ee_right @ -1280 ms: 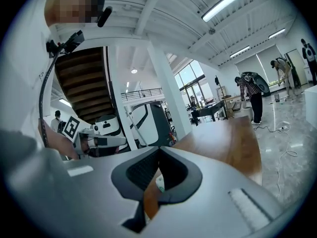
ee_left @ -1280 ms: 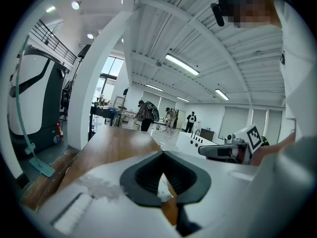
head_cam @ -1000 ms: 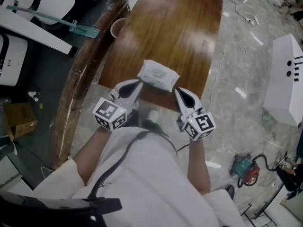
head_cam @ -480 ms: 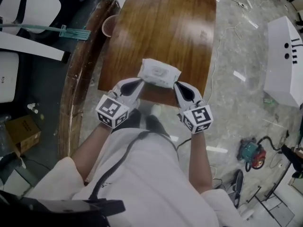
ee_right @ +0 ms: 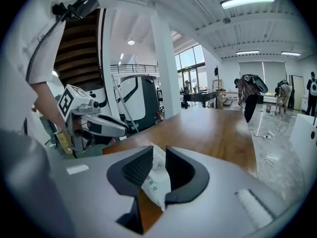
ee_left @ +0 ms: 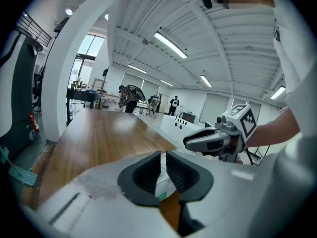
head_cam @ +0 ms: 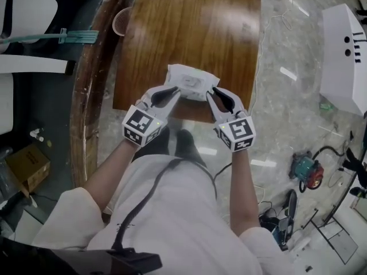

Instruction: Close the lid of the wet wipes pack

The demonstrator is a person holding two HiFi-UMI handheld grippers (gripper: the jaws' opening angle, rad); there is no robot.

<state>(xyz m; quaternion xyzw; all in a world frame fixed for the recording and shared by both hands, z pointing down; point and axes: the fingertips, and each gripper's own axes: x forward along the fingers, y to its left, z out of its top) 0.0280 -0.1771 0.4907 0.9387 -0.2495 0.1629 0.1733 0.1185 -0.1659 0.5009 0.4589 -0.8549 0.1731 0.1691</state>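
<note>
We see the wet wipes pack [head_cam: 192,80] lying on the brown wooden table [head_cam: 189,22], in the middle of the head view and close to the table's lower edge; the oval outline of its lid shows on the top face, and from here we cannot tell whether that lid is fully shut. The left gripper [head_cam: 174,91] reaches the pack's lower left end and the right gripper [head_cam: 211,95] its lower right end, so the pack sits between the two tips. In the left gripper view its jaws stand almost together, pinching a thin white edge of the pack in the narrow slot between the ribbed pads. In the right gripper view its jaws have just been opening and now stand a little apart; the crinkled white end of the pack, with small green print, sits loose in the gap between the pads. Each gripper carries its marker cube just below the jaws in the head view, the left cube [head_cam: 141,125] and the right cube [head_cam: 237,133] both above the person's white shirt [head_cam: 172,211]. A pale cup [head_cam: 120,20] stands off the table's upper left corner; a white cabinet [head_cam: 344,56] fills the upper right of the frame; a teal and red machine [head_cam: 307,173] lies on the marbled floor at lower right; a cardboard box [head_cam: 26,165] sits at the lower left.
</note>
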